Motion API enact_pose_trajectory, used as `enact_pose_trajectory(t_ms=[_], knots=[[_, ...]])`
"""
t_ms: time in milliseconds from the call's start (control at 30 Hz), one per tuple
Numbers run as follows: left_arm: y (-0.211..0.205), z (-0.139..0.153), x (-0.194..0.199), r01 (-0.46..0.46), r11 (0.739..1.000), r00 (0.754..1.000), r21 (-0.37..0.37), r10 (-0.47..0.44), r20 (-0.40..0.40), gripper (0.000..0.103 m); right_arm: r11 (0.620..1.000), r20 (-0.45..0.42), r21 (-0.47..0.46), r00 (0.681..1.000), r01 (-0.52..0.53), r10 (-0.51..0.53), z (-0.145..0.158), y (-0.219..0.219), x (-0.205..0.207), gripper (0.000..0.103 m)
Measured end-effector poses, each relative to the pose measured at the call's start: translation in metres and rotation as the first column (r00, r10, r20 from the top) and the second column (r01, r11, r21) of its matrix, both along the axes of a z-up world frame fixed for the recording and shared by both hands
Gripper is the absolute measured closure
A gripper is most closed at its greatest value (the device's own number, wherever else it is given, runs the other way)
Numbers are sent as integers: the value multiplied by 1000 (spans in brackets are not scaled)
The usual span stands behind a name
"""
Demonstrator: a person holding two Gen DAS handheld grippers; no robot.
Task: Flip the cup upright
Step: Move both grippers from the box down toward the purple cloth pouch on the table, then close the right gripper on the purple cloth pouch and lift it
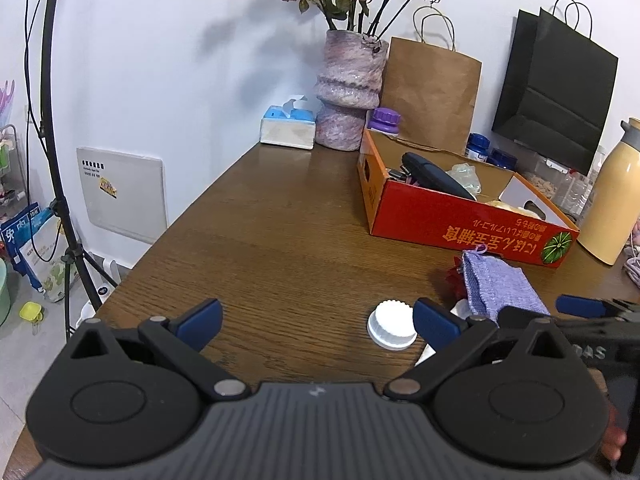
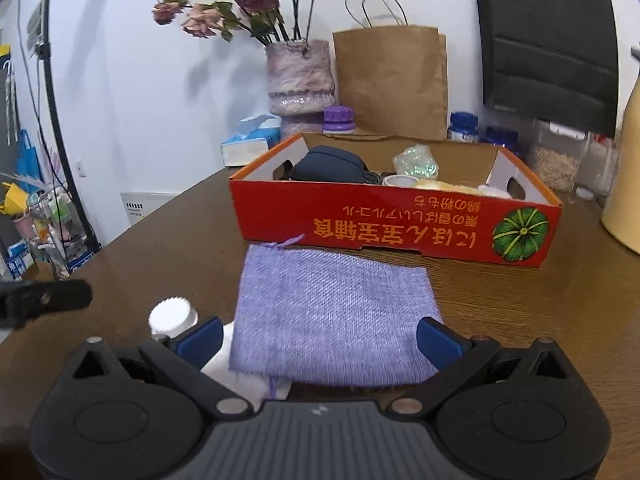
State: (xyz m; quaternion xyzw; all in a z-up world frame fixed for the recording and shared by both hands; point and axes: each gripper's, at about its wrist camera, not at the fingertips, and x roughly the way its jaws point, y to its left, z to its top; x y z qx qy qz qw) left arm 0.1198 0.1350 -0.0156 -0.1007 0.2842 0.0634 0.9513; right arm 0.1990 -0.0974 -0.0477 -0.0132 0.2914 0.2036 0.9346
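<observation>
On the table, just in front of my left gripper, sits the cup: white, ribbed at the top edge, wider at the base, so it looks upside down, though I can't be sure from this angle. It lies nearer my left gripper's right finger than its left one, touching neither. Both fingers are spread wide with only bare wood between them.

Right of the cup lies a purple cloth, with something white poking out from under its near edge. My right gripper hovers over that cloth, jaws wide apart, the cloth spanning the gap without being pinched. From this side the cup sits just left of the cloth, beside my right gripper's left finger.

Beyond the cloth stands a red box of odds and ends. Behind the box are a vase of dried roses, a tissue box and a brown bag.
</observation>
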Motion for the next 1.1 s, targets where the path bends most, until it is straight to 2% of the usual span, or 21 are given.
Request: enact_pose_trajectory(t_ms=[100, 167, 267, 400, 567, 700, 767, 867, 1033, 1100], knots=[[-1, -1, 1, 6, 1000, 1000, 0, -6, -3, 0, 1000, -17, -28, 1000, 7, -8, -7, 3, 17, 0], [-1, -1, 1, 8, 1000, 1000, 4, -8, -5, 0, 1000, -67, -28, 998, -1, -1, -15, 2, 28, 0], [-4, -2, 5, 6, 1000, 1000, 8, -6, -10, 0, 1000, -96, -26, 995, -15, 13, -22, 1, 38, 0], [-9, -3, 8, 13, 1000, 1000, 5, -13, -10, 0, 999, -77, -51, 997, -19, 16, -26, 4, 36, 0], [-16, -5, 11, 22, 1000, 1000, 15, -21, -20, 0, 999, -64, -36, 998, -29, 27, -29, 1, 34, 0], [-20, -5, 14, 15, 1000, 999, 22, -15, -30, 0, 999, -56, -35, 998, -36, 34, -28, -2, 29, 6], [-21, -5, 15, 14, 1000, 999, 24, -13, -30, 0, 999, -52, -31, 998, -38, 36, -27, -4, 27, 11], [-25, -4, 16, 15, 999, 999, 30, -14, -35, 0, 999, -39, -21, 998, -39, 38, -26, -8, 22, 27], [-33, -6, 19, 15, 999, 999, 39, -13, -44, 0, 998, -27, 10, 998, -59, 59, -24, -14, 16, 62], [-37, -5, 19, 17, 999, 999, 43, -15, -43, 0, 997, -29, 27, 997, -77, 78, -24, -15, 14, 72]])
